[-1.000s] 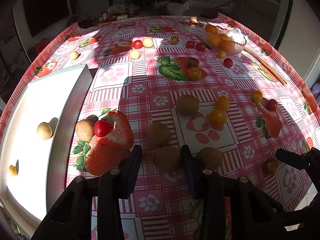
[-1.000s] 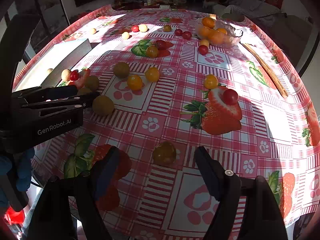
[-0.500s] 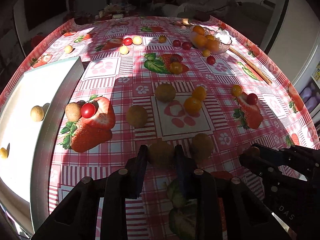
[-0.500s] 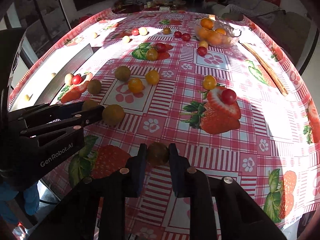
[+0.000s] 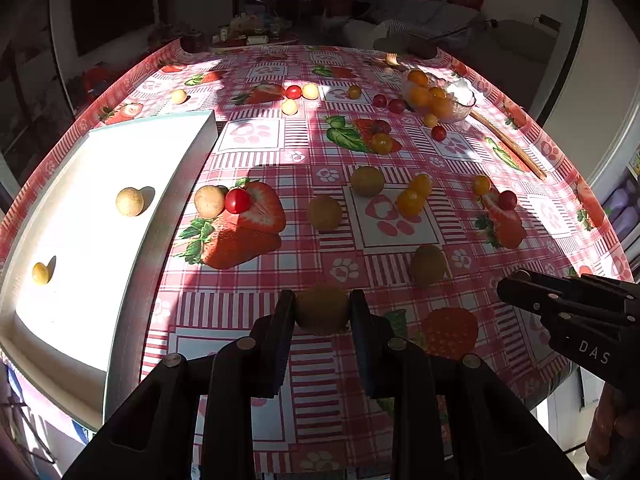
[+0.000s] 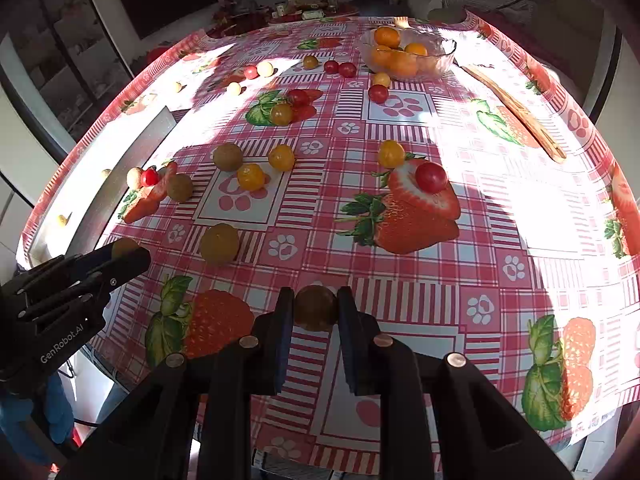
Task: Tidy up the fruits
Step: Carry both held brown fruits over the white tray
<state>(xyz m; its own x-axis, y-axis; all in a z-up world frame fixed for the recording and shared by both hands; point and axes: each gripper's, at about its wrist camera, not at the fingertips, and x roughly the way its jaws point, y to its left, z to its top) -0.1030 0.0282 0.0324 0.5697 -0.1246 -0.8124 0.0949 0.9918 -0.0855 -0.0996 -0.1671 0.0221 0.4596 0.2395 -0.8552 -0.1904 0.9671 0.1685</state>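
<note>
Both grippers (image 5: 322,310) (image 6: 316,308) clamp fruit near tablecloth edge (image 6: 400,454).

Strawberry-print tablecloth (image 5: 304,160) under scattered fruits (image 5: 325,212)

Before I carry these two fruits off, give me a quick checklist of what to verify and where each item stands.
1. Left gripper shut on its brown fruit, pads on both sides: ok.
2. Right gripper shut on its small dark fruit: ok.
3. Both fruits lifted clear of the tablecloth: cannot tell.
4. White tray has free room; only two small fruits lie in it: ok.
5. Glass bowl upright, though well filled with orange fruit: ok.
6. Loose brown fruit lying on the cloth between the two grippers, easy to knock: not ok.
</note>
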